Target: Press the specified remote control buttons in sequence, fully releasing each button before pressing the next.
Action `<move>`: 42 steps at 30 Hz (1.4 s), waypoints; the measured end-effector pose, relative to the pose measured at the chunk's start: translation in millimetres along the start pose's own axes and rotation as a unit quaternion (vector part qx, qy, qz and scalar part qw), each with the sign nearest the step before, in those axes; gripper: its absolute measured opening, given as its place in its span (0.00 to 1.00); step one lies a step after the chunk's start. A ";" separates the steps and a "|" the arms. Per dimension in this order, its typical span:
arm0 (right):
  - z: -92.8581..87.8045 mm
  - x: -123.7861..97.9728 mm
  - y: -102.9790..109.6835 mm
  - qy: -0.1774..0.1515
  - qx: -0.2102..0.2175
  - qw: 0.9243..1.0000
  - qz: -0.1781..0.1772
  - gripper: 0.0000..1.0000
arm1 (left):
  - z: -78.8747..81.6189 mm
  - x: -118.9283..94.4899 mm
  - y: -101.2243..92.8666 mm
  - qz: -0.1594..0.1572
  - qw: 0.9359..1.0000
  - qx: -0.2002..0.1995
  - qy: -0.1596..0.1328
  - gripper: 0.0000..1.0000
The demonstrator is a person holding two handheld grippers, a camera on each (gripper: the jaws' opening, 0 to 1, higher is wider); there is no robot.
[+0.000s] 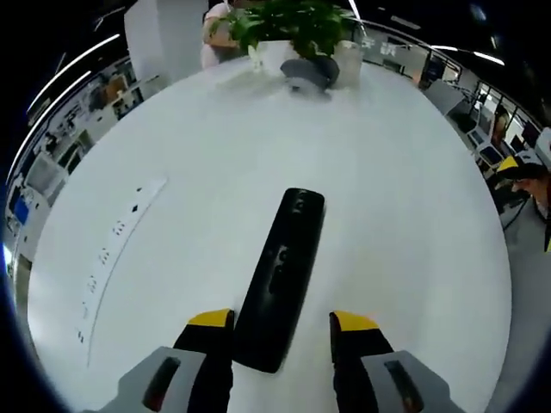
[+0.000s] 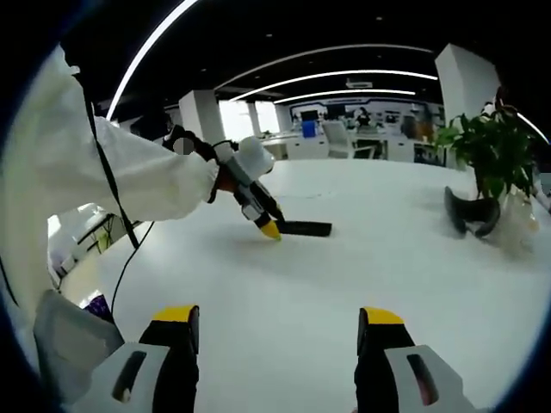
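A: Where's the remote control (image 1: 282, 277) lying?

B: Flat on the white worktop (image 1: 405, 224), a long black bar. In the left gripper view its near end sits between the two yellow-tipped jaws of the left tongs (image 1: 282, 323), and the rest runs away from them up the picture.

A: Are the left tongs pinching it?

B: No, they're spread. The remote's near end lies close beside one jaw, with bare worktop showing between it and the other. Whether the close jaw touches it, I cannot tell.

A: And the right tongs (image 2: 280, 317)?

B: Spread wide too, with nothing between the jaws, over the worktop and well apart from the remote. From the right gripper view you can see the left tongs across the worktop, held by a person in a white sleeve (image 2: 129, 176), a yellow tip just beside the remote's end.

A: Anything else on the worktop?

B: A potted plant (image 1: 297, 30) at the far edge with a dark curved object (image 1: 308, 71) at its foot, and a strip of sockets (image 1: 120, 228) set into the surface off to one side
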State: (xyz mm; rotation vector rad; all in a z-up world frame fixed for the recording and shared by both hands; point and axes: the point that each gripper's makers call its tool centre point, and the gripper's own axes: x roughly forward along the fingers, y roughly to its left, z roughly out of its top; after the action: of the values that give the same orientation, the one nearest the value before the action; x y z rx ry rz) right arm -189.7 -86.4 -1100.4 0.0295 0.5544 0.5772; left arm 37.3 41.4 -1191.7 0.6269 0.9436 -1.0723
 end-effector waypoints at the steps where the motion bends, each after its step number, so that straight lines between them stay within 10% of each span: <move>1: 0.1 -0.4 0.1 0.000 0.000 1.000 0.000 0.74 | -1.3 -0.8 0.5 0.001 1.000 -0.002 0.003 0.40; 12: 5.9 -2.6 2.8 -0.010 -0.001 1.000 0.002 0.73 | -6.4 -2.8 -7.4 -0.003 1.000 0.020 0.009 0.25; 42: 12.6 -17.7 10.9 -0.024 -0.016 1.000 0.007 0.72 | -20.6 -7.2 -45.2 -0.012 0.997 0.059 0.056 0.24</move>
State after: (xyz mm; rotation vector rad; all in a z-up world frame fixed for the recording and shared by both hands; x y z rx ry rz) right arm -201.2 -84.9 -1079.0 0.0175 0.4986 0.5978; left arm -12.7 44.5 -1194.8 0.7822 0.9920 -1.1285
